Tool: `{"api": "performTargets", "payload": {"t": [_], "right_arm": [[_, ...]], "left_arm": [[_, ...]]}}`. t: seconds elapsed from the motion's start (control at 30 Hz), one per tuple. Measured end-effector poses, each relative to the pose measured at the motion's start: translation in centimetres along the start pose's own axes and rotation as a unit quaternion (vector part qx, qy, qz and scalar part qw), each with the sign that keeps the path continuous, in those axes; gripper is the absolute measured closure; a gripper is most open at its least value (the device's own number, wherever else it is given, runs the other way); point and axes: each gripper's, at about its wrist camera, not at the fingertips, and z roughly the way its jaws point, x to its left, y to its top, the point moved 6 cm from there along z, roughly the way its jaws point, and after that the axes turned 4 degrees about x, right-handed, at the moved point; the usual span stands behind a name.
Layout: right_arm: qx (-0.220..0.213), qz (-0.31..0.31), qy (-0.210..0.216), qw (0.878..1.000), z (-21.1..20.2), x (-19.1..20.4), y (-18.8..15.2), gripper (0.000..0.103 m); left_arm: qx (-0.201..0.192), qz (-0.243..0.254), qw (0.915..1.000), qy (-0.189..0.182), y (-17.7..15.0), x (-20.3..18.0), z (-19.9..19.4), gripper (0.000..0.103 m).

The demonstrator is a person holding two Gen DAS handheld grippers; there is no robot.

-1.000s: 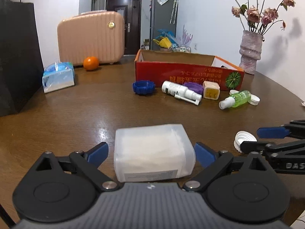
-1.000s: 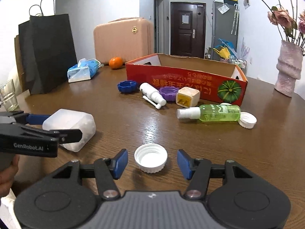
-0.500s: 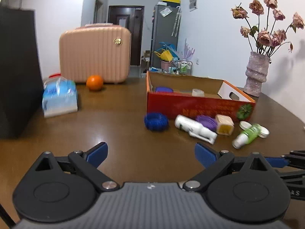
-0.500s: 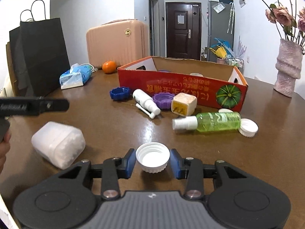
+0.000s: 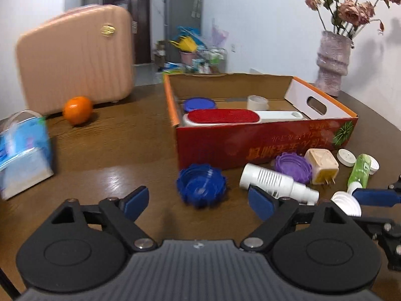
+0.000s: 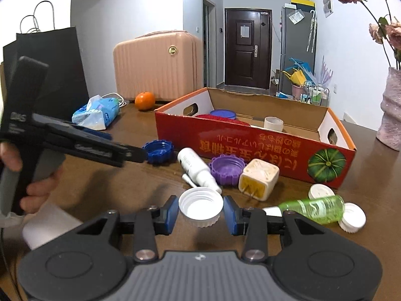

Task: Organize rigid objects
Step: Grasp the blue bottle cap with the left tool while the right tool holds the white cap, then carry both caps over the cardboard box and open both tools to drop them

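Two views cover one brown wooden table [image 5: 105,145]. At the far left of the right wrist view, a white plastic container [image 6: 47,223] is mostly hidden behind the hand [image 6: 30,190] that holds the left gripper [image 5: 198,198]. That gripper's jaws are closing with nothing between them; the blue ridged cap [image 5: 201,184] lies just ahead. A tissue pack [image 5: 23,155] at the left edge of the left wrist view is blurred and cut off. The right gripper [image 6: 200,210] is clamped on a white cap [image 6: 200,209]. Behind it a white spray bottle [image 6: 196,166], purple cap [image 6: 226,166] and cream plug [image 6: 258,178] lie before the red cardboard box [image 6: 250,150], whose contents are partly hidden by its wall. A green bottle [image 6: 313,208] lies to the right, and a vase [image 6: 391,115] is cut off at the edge. Beyond are a pink suitcase [image 6: 158,65], an orange [image 6: 144,100], and a dark door [image 6: 246,50].
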Motion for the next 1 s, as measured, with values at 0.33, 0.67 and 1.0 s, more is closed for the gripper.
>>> {"api": "performTargets", "payload": {"t": [0.33,0.67,1.0], "right_arm": [[-0.002,0.004,-0.003,1.000,0.4,-0.7,0.8,0.065],[-0.037,0.003,0.003,0.999,-4.3,1.0,0.5,0.065],[-0.067,0.008,0.006,0.998,-10.0,2.3,-1.6,0.065]], "left_arm": [[0.020,0.007,0.9997,0.012,0.5,0.3,1.7,0.050],[-0.094,-0.022,0.9938,0.054,-0.7,0.0,-11.8,0.050],[-0.138,-0.072,0.9875,0.027,-5.8,-3.4,-20.1,0.050]]}}
